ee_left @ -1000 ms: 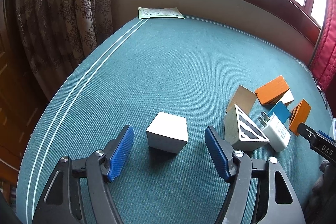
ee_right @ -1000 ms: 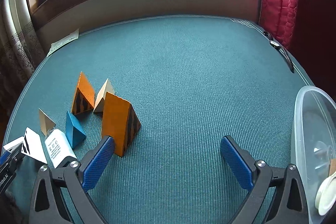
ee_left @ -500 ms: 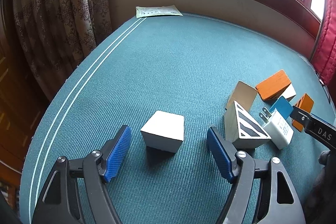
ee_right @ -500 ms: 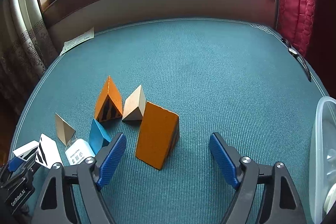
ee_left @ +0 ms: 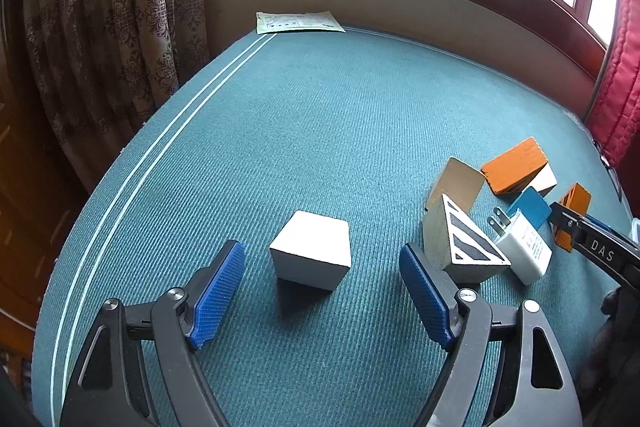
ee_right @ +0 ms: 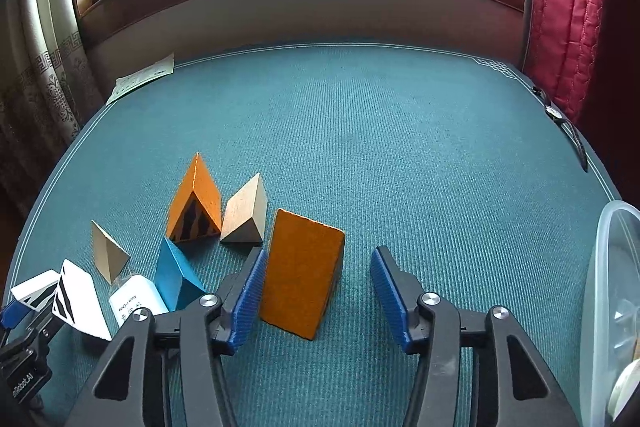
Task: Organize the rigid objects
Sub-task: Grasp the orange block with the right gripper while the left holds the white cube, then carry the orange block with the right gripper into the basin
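Note:
A white cube (ee_left: 311, 241) rests on the teal table cloth (ee_left: 340, 131), between the blue pads of my left gripper (ee_left: 320, 250). Its jaws are opening and both pads stand clear of the cube. In the right wrist view, a tall orange wedge block (ee_right: 300, 271) stands between the fingers of my right gripper (ee_right: 319, 254), whose jaws are closing. The left pad (ee_right: 248, 299) is right beside the block, while the right pad (ee_right: 390, 297) is still a gap away.
A cluster lies between the two grippers: a striped white wedge (ee_left: 466, 243), a white charger plug (ee_left: 524, 251), a blue wedge (ee_right: 174, 275), a striped orange wedge (ee_right: 196, 207) and tan wedges (ee_right: 244, 215). A clear plastic tub (ee_right: 612, 307) sits at the right edge. A paper sheet (ee_left: 298, 22) lies at the far corner.
My right gripper has shifted left so the orange block now sits between its fingers, and its jaws have narrowed a lot. The left jaws have widened slightly around the cube.

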Motion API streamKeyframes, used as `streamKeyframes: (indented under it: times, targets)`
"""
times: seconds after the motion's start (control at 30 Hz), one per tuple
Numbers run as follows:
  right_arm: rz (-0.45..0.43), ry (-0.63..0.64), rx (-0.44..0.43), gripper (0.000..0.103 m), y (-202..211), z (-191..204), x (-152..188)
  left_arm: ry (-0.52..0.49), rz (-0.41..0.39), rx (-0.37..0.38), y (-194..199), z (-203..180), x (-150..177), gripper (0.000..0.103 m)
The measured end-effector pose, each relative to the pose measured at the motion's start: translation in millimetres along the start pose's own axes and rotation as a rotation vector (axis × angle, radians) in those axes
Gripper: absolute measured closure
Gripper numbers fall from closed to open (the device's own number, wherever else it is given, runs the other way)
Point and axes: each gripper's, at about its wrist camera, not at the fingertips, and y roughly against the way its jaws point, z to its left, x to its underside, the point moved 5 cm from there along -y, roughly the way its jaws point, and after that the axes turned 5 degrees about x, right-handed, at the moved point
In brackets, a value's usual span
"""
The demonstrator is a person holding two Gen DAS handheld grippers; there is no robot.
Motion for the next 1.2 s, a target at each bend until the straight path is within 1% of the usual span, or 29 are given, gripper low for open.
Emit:
streamKeyframes:
  times: [0.07, 0.2, 0.27, 0.3, 0.33, 0.37, 0.4, 0.47, 0.57, 0.63, 0.77, 0.93, 1.2]
  targets:
    - [-0.001, -0.006, -0.01, 0.049, 1, -3, 1, 0.014, -0.009, -0.005, 2, 3, 0, 0.032]
    - [-0.002, -0.008, -0.016, 0.049, 0, -4, 1, 0.028, -0.019, -0.018, 4, 6, 1, 0.043]
    - [-0.002, -0.01, -0.019, 0.049, 0, -4, 1, 0.027, -0.021, -0.019, 5, 7, 0, 0.054]
    - [-0.003, -0.012, -0.021, 0.049, 0, -5, 1, 0.024, -0.021, -0.019, 5, 6, 0, 0.057]
    - [-0.004, -0.014, -0.024, 0.049, 0, -5, 1, 0.022, -0.02, -0.017, 5, 6, 0, 0.063]
    - [-0.004, -0.017, -0.027, 0.049, 0, -5, 1, 0.019, -0.021, -0.014, 4, 6, 0, 0.067]
    - [-0.005, -0.02, -0.03, 0.049, 0, -6, 0, 0.014, -0.021, -0.011, 5, 4, 0, 0.069]
    - [-0.007, -0.025, -0.035, 0.05, 0, -7, 1, 0.011, -0.021, -0.012, 4, 5, 0, 0.069]
    - [-0.011, -0.04, -0.042, 0.054, 1, -10, 1, 0.014, -0.024, -0.003, 5, 6, 0, 0.069]
    - [-0.015, -0.054, -0.047, 0.06, 3, -12, 2, 0.016, -0.027, 0.002, 7, 7, 0, 0.069]
    - [-0.018, -0.067, -0.074, 0.067, 9, -16, 9, 0.016, -0.039, -0.001, 9, 7, 0, 0.069]
    - [-0.03, -0.084, -0.103, 0.07, 20, -21, 17, 0.014, -0.065, -0.013, 15, 6, 0, 0.069]
    - [-0.058, -0.088, -0.129, 0.072, 43, -26, 26, 0.017, -0.072, -0.016, 18, 7, 0, 0.069]
